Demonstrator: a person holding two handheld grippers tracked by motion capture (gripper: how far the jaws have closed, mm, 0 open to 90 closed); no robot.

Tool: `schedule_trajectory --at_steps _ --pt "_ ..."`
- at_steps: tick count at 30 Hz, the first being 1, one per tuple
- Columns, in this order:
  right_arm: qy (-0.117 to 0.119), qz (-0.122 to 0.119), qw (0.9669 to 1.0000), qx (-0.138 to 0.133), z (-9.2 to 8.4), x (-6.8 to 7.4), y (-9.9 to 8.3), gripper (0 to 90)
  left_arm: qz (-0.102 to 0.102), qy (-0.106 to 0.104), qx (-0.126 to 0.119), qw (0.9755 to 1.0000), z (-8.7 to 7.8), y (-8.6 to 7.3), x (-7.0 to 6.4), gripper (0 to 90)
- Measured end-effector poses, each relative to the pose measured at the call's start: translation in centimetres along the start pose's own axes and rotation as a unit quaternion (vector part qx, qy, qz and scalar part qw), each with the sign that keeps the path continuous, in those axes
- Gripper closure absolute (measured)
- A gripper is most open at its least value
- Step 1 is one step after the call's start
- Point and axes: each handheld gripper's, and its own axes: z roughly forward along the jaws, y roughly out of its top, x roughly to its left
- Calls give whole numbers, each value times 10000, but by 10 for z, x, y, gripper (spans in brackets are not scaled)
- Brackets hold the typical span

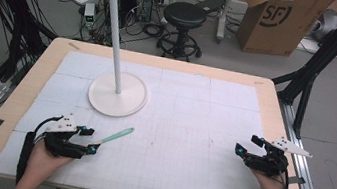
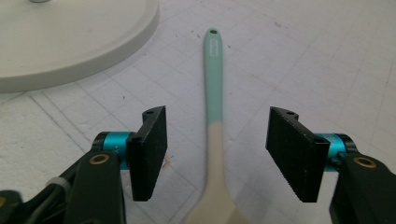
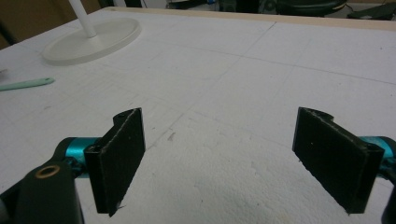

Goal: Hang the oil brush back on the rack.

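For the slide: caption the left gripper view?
Open left gripper straddles a mint-and-cream spatula beside the white stand base.

two hands reach in from the near edge of the table, each holding a gripper low over the surface. the left gripper (image 1: 90, 139) points toward the right with its jaws spread wide; the right gripper (image 1: 247, 144), well apart, points toward the left, jaws likewise spread.

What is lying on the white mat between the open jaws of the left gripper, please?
A spatula lies flat between the jaws of the left gripper, untouched, its mint handle pointing away. Its cream blade end runs out of the picture's bottom edge.
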Motion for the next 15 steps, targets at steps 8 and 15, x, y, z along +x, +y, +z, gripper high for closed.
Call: schedule_trajectory --at_steps 8,15 --pt "-6 -6 10000 18 1 -1 0 164 121 102 107 9998 2 1 -3 550" --pt "-10 14 10000 -3 0 -2 -1 165 120 231 354 9990 8 2 -6 620"
